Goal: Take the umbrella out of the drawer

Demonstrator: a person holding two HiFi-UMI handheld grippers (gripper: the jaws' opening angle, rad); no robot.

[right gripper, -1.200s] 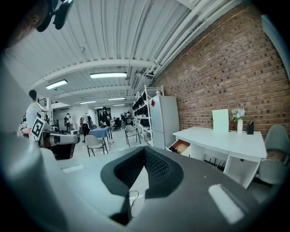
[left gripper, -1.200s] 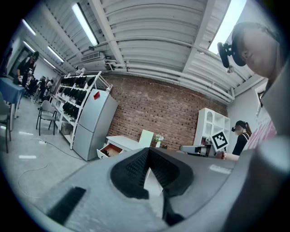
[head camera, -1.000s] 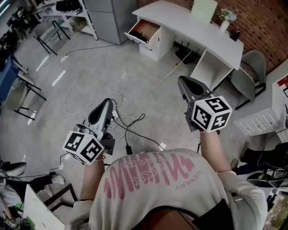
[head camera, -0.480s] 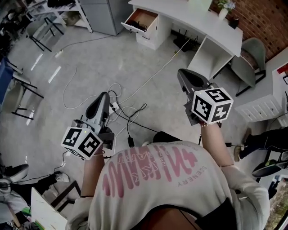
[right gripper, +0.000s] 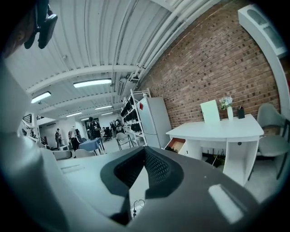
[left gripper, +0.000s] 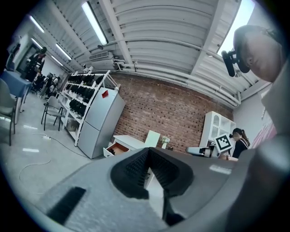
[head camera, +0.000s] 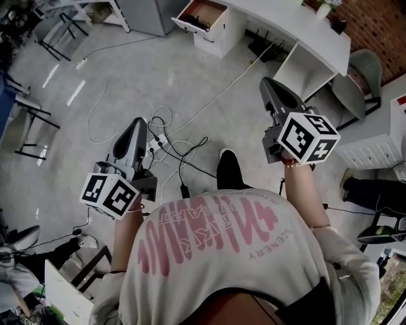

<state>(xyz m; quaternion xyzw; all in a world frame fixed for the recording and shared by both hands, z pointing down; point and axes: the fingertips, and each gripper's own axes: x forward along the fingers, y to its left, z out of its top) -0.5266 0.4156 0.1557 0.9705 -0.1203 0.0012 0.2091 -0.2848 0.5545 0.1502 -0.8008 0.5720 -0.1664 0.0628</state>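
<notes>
The left gripper [head camera: 137, 124] and the right gripper [head camera: 269, 86] are held level above the floor [head camera: 127, 70], well apart from the white desk [head camera: 317, 46]. Both sets of jaws are closed together, with nothing gripped or touched. The drawer [head camera: 212, 9] is open, and the umbrella [head camera: 198, 24] shows only as a dark shape inside.

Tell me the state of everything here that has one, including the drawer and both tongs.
Drawer: pulled open, with a dark thing inside that is too small to name.
Left tongs: shut, empty, well short of the drawer.
Right tongs: shut, empty, also short of the drawer.
Cables: loose and tangled, by the left tongs.
Chair: upright, nobody in it.
</notes>
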